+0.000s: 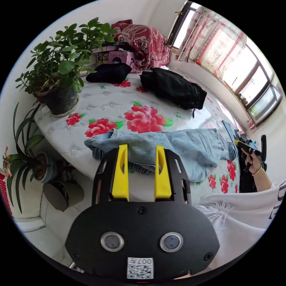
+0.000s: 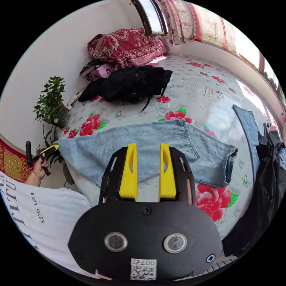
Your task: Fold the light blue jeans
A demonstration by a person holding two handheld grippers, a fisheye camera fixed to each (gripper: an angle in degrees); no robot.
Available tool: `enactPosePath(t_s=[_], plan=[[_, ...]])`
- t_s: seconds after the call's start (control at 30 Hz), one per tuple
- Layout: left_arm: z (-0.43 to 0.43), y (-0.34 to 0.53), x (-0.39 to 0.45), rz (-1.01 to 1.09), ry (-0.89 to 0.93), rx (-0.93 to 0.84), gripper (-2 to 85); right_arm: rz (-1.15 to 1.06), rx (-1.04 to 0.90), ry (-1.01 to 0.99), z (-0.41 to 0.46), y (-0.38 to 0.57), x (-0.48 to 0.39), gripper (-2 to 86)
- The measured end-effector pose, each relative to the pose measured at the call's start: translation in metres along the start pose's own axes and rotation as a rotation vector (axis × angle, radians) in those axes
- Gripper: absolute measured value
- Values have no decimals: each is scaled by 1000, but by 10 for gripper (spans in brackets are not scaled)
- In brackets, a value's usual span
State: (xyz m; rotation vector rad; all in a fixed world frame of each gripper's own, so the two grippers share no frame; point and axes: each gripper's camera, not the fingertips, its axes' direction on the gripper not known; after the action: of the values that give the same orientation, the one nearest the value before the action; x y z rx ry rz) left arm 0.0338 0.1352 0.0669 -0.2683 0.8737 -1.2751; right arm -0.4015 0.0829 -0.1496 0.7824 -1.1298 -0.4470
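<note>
The light blue jeans (image 1: 184, 146) lie stretched sideways across the flowered bed sheet (image 1: 119, 104), close to the bed's near edge. My left gripper (image 1: 141, 147) is open, its yellow jaws hovering over the near edge of the jeans with nothing between them. The right gripper (image 1: 245, 146) shows at the far right in a person's hand, beside one end of the jeans. In the right gripper view the jeans (image 2: 143, 140) lie flat, and my right gripper (image 2: 148, 146) is open just above their near edge. The left gripper (image 2: 49, 150) appears at the jeans' left end.
Black garments (image 1: 175, 86) and a red patterned quilt (image 1: 143, 38) lie farther back on the bed. A potted plant (image 1: 61, 68) stands on the bed's corner. Another denim piece (image 2: 248, 125) and dark clothes (image 2: 265, 178) lie to the right. The person's white shirt (image 2: 38, 208) is close by.
</note>
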Motion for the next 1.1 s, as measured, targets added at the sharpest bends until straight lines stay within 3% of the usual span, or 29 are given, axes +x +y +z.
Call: enactPosePath(t_s=[0.13,0.33,0.5,0.67,0.87,1.0,1.1], plan=[[47,-19,-10,-47,17,-117,132,8,-31,70,54,-67,7,78],[82,-51,-32,-123,19,-173,2,97,-333,76,187,-111,40,58],[84,-94,-33,-46,132,-110,-9,-42,-313,221,186,-107,35,8],[26,-153,-33,-49,292,148,-10,129,162,59,11,-99,99,-1],[-90,-155,14,215,464,499,-10,-7,667,31,-228,-15,126,-2],[-140,-114,63,504,433,555,-10,-88,737,242,-299,68,114,-2],[-120,-68,87,577,499,353,-10,9,622,335,-295,148,135,-2]])
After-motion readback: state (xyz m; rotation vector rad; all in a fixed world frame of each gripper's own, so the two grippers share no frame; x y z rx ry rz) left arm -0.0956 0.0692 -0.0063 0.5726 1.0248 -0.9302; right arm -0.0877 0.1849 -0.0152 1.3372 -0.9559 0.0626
